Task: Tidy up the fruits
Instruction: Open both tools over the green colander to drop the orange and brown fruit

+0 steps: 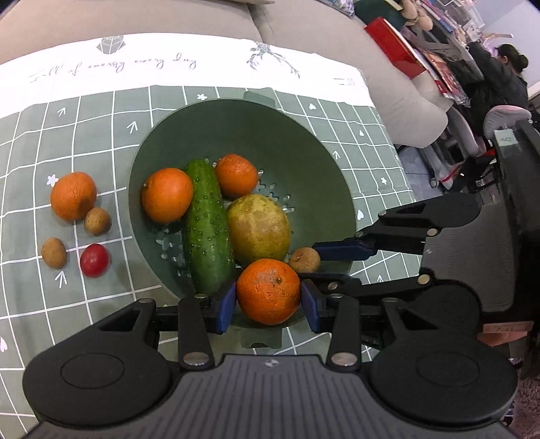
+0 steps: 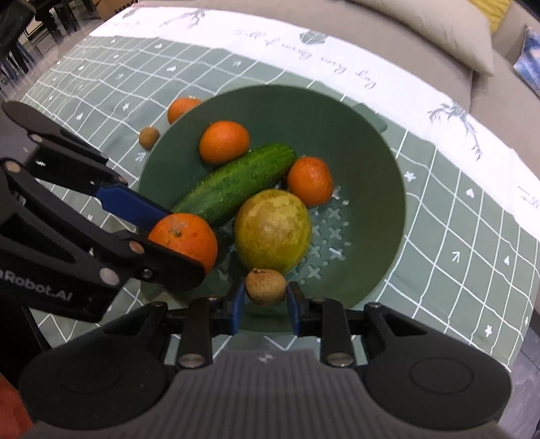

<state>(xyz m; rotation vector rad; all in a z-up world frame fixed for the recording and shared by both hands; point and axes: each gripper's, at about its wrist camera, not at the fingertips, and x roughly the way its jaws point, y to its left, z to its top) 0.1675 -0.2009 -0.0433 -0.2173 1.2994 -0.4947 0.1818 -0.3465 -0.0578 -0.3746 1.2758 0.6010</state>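
A green colander bowl holds a cucumber, a yellow-green pear and two oranges. My left gripper is shut on a third orange over the bowl's near rim. My right gripper is shut on a brown longan, also over the near rim; it shows in the left wrist view too. The bowl, cucumber, pear and held orange appear in the right wrist view.
On the green checked tablecloth left of the bowl lie an orange, two longans and a red cherry tomato. A beige sofa runs behind the table. A chair and a seated person are at the right.
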